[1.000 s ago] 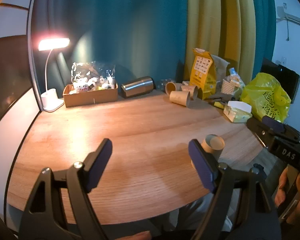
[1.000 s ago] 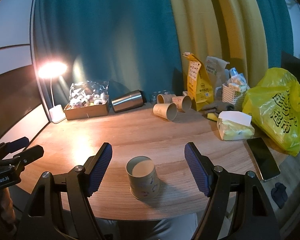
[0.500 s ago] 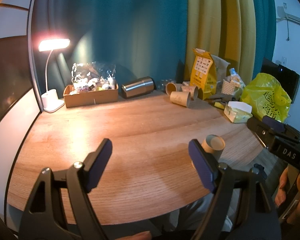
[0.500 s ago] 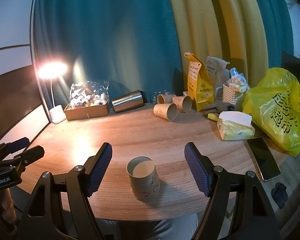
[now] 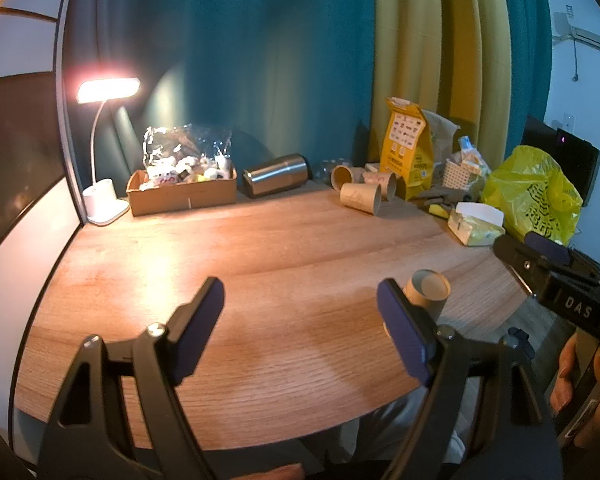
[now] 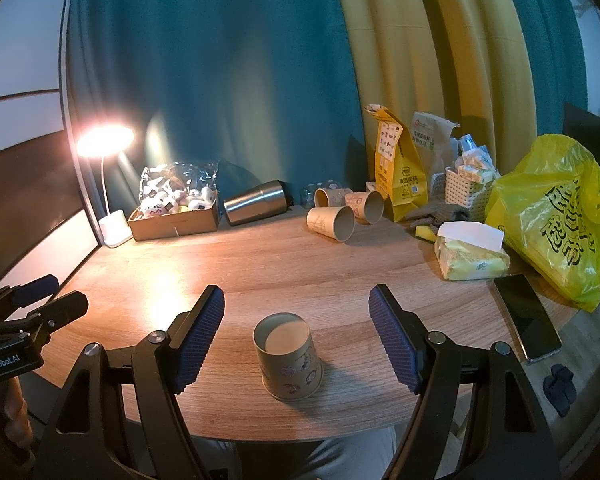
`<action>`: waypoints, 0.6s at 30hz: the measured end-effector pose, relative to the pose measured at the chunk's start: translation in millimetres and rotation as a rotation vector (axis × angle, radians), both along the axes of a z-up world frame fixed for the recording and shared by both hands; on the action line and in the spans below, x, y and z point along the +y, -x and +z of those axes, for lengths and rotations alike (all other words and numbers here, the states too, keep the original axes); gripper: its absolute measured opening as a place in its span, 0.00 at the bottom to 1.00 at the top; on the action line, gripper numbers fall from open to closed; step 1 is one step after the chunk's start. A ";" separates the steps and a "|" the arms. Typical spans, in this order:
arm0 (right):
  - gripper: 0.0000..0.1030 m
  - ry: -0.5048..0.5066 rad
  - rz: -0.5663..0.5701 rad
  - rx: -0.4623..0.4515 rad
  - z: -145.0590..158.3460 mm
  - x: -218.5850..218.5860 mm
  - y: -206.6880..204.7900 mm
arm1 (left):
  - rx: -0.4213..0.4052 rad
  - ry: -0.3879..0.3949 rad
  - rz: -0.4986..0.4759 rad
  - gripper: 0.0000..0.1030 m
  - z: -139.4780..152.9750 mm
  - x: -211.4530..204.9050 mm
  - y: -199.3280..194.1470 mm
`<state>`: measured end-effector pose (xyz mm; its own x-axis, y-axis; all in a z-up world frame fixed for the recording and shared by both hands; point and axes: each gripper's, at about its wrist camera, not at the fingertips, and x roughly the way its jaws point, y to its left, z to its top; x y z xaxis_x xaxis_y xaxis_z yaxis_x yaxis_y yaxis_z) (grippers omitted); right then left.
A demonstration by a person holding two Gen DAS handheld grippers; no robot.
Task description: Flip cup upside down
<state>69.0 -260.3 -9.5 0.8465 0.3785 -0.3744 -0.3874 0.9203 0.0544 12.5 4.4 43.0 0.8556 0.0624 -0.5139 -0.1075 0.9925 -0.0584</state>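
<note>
A tan paper cup [image 6: 288,356] with small printed figures stands upside down on the wooden table [image 6: 300,264], near the front edge. My right gripper [image 6: 296,320] is open and empty, its blue pads either side of the cup and slightly above it, not touching. In the left wrist view the cup [image 5: 426,292] shows just behind my right finger. My left gripper [image 5: 300,312] is open and empty over the table's front. The right gripper [image 5: 548,264] shows at the right edge there; the left gripper [image 6: 32,304] shows at the left edge of the right wrist view.
Three paper cups [image 6: 332,220] lie on their sides at the back beside a steel tumbler [image 6: 256,202]. A cardboard box [image 6: 176,220], a lit lamp [image 6: 106,140], a yellow bag [image 6: 560,216], a tissue pack [image 6: 470,254] and a phone [image 6: 526,316] ring the table.
</note>
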 end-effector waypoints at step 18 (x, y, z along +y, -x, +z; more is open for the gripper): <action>0.76 -0.001 0.004 0.004 -2.0 2.2 0.7 | -0.002 0.007 0.016 0.78 0.0 5.0 1.6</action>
